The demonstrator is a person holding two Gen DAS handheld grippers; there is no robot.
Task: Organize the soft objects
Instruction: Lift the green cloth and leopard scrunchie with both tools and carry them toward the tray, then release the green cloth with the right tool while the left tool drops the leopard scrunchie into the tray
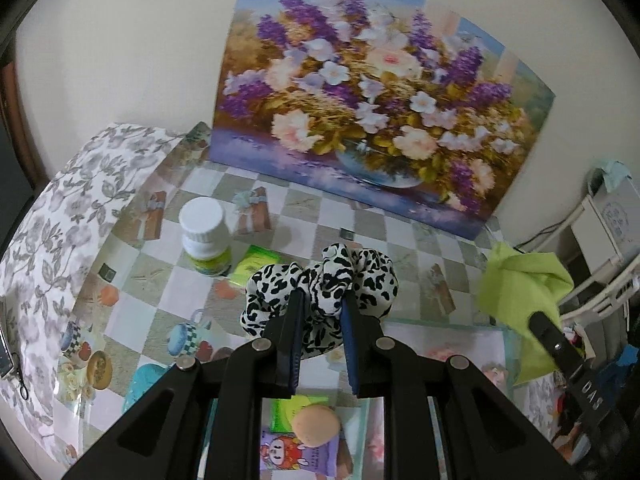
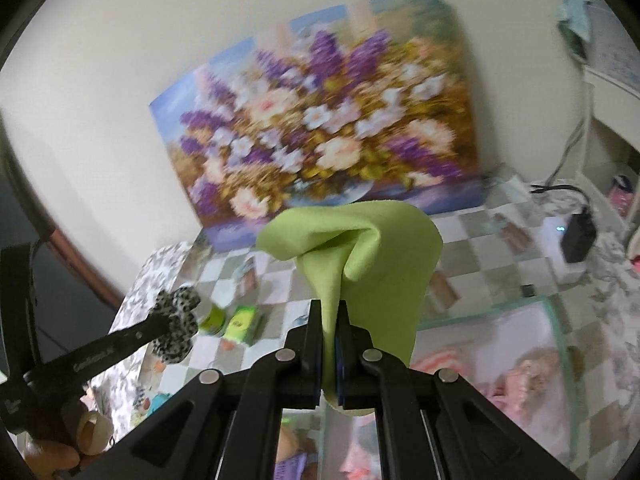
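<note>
My left gripper (image 1: 323,298) is shut on a black-and-white spotted scrunchie (image 1: 320,276) and holds it above the table. The scrunchie also shows at the left of the right wrist view (image 2: 176,322). My right gripper (image 2: 330,312) is shut on a lime green cloth (image 2: 360,256), lifted above the table; the cloth also shows at the right of the left wrist view (image 1: 520,288). Below the left gripper a peach round soft object (image 1: 315,426) lies on colourful packets in a glass tray (image 1: 440,324).
A white-capped bottle (image 1: 204,236) and a green packet (image 1: 256,264) stand on the checkered table (image 1: 304,208). A flower painting (image 1: 380,112) leans on the wall behind. A floral cloth (image 1: 60,220) covers the left edge. A black adapter (image 2: 578,236) sits at far right.
</note>
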